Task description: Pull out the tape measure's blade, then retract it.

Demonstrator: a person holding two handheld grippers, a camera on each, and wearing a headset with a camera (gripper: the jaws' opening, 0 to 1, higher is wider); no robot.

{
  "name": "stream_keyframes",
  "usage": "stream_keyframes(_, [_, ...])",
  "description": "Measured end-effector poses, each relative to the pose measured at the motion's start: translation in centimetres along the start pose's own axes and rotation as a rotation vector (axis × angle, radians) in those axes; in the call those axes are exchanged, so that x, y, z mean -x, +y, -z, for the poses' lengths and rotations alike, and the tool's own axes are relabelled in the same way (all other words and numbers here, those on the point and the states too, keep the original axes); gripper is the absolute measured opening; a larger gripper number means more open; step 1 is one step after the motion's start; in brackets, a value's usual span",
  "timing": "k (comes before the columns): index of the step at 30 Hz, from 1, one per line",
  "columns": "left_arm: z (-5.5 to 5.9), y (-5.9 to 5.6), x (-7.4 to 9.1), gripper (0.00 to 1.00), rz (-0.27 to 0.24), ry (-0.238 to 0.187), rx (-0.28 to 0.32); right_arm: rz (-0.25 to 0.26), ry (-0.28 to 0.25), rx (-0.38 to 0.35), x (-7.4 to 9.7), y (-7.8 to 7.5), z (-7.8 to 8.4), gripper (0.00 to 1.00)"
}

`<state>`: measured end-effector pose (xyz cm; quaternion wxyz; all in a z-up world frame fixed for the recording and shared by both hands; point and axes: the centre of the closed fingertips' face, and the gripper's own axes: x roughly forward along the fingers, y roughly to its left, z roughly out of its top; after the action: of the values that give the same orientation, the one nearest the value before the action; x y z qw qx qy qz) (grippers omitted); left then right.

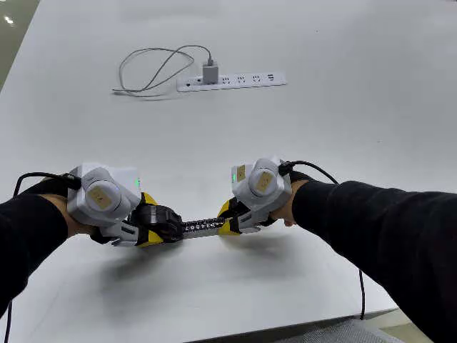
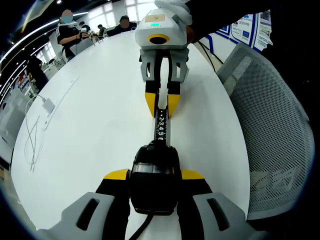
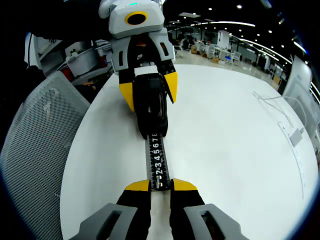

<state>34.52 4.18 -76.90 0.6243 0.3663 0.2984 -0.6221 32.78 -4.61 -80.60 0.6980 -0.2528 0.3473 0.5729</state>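
A black tape measure case (image 1: pixel 161 221) (image 2: pixel 155 176) (image 3: pixel 152 108) sits between the yellow-tipped fingers of my left gripper (image 1: pixel 150 227) (image 2: pixel 155 175), which is shut on it. A short length of dark blade (image 1: pixel 203 226) (image 2: pixel 161 125) (image 3: pixel 157 160) with white numbers runs out of the case to my right gripper (image 1: pixel 228 223) (image 3: pixel 160 185). The right gripper is shut on the blade's end. Both grippers hover just above the white table (image 1: pixel 300 128), facing each other near its front edge.
A white power strip (image 1: pixel 232 81) with a plugged-in charger (image 1: pixel 210 73) and a looped grey cable (image 1: pixel 153 70) lies at the far side of the table. A grey mesh chair (image 2: pixel 272 135) (image 3: pixel 35 135) stands beside the table. People sit at the far end (image 2: pixel 70 25).
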Motion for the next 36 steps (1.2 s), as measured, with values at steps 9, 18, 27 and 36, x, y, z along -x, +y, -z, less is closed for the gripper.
stream_keyframes(9, [0.01, 0.02, 0.00, 0.31, -0.002, 0.005, -0.002, 0.008, -0.004, 0.000, 0.14, 0.00, 0.17, 0.10])
stream_keyframes(18, [0.02, 0.08, -0.04, 0.31, -0.002, 0.009, -0.001, 0.010, 0.004, 0.002, 0.28, -0.07, 0.36, 0.10])
stream_keyframes(27, [0.12, 0.22, -0.11, 0.31, -0.003, 0.008, -0.002, 0.010, 0.004, -0.005, 0.42, -0.02, 0.44, 0.10])
stream_keyframes(36, [0.12, 0.22, -0.16, 0.31, -0.004, 0.007, -0.007, 0.009, 0.013, 0.001, 0.75, -0.03, 0.88, 0.10])
